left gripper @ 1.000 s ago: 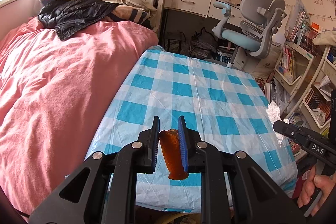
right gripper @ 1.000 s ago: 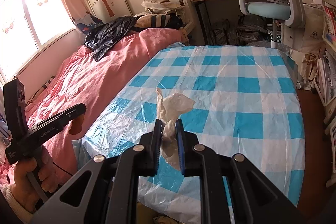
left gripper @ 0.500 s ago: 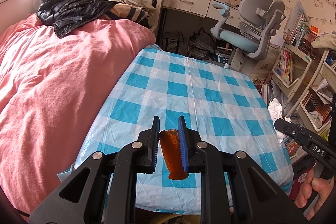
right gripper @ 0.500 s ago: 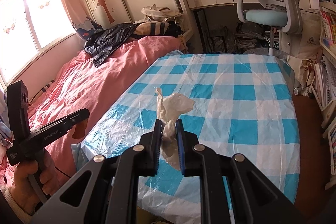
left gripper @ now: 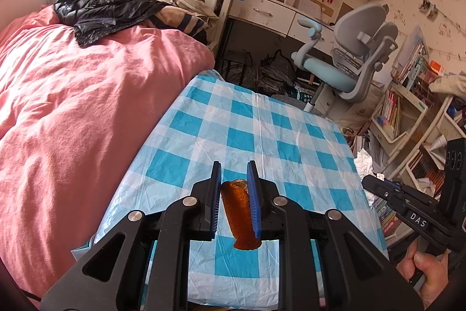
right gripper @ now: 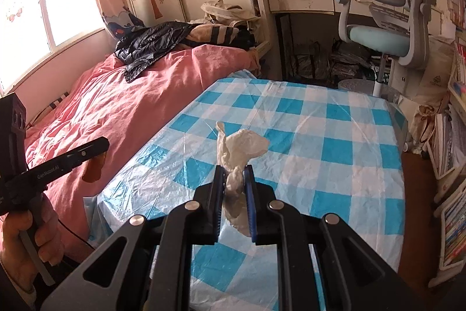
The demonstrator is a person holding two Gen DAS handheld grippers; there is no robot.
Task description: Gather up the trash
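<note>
- The left claw [left gripper: 233,188] is clamped on a translucent orange-brown, tube-shaped piece of wrapper [left gripper: 239,216], which hangs down between the blue-lined fingers [left gripper: 252,194] with its lower end below them.
- That wrapper is held in the air above the near part of the counter [left gripper: 262,130], a surface covered with a crinkled blue-and-white checked plastic cloth.
- The right claw [right gripper: 234,182] is clamped on a crumpled white tissue [right gripper: 238,150]; the tissue's loose top fans out above the fingers and a wad of it hangs below them.
- The tissue too is off the counter [right gripper: 335,142], over its near half.
- In the right wrist view the left claw [right gripper: 96,146] shows at the left edge, gripped by a hand [right gripper: 26,241], with the orange-brown wrapper [right gripper: 94,168] dangling from it in front of the pink quilted bed [right gripper: 139,107].
- In the left wrist view the right claw [left gripper: 370,182] reaches in from the right edge, a hand [left gripper: 422,273] on its handle; its tip is just beside the counter's right edge.
- A shiny black jacket [left gripper: 102,10] lies on the far end of the bed [left gripper: 72,107].
- A grey office chair with a pale blue seat [left gripper: 349,60] stands beyond the counter, near a white desk [left gripper: 262,13].
</note>
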